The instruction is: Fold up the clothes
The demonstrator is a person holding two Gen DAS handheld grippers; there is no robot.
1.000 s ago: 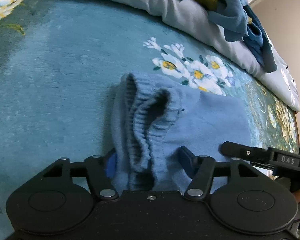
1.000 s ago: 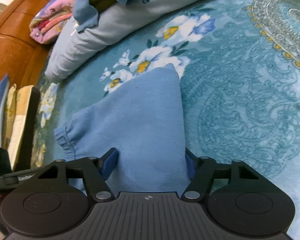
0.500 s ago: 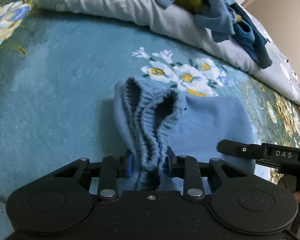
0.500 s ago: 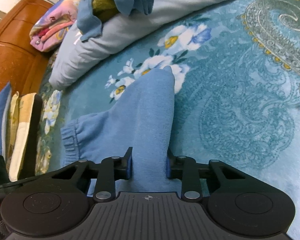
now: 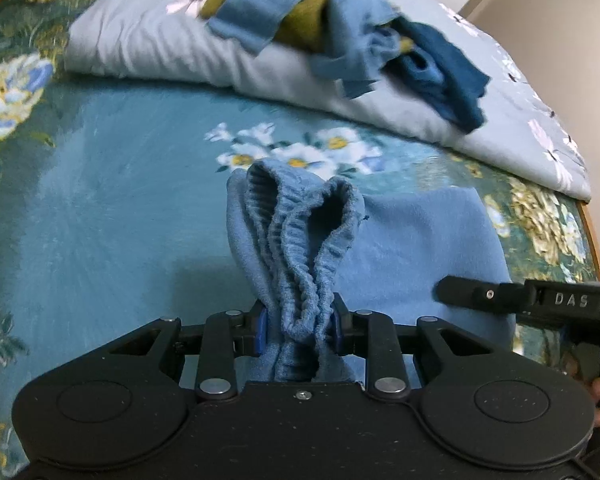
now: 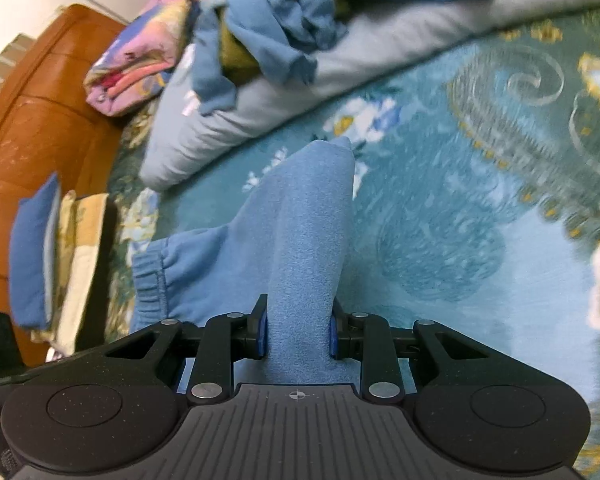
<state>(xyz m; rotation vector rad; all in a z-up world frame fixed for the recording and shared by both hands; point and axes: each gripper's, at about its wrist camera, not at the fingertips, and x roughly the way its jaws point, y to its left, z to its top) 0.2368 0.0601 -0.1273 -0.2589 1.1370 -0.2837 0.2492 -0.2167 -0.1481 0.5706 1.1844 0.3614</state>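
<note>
Both grippers have lifted off the blanket (image 5: 100, 208) since 0.5 s ago: left gripper (image 5: 298, 330) pinches the pants (image 5: 420, 240) waistband, right gripper (image 6: 298, 338) pinches a fold, cloth trailing toward 12 o'clock.

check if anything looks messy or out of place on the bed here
The heap of blue and olive clothes lies crumpled and unfolded on the grey quilt. The light blue pants are bunched at the waistband in the left gripper and pinched by the right gripper. No damage shows.
</note>
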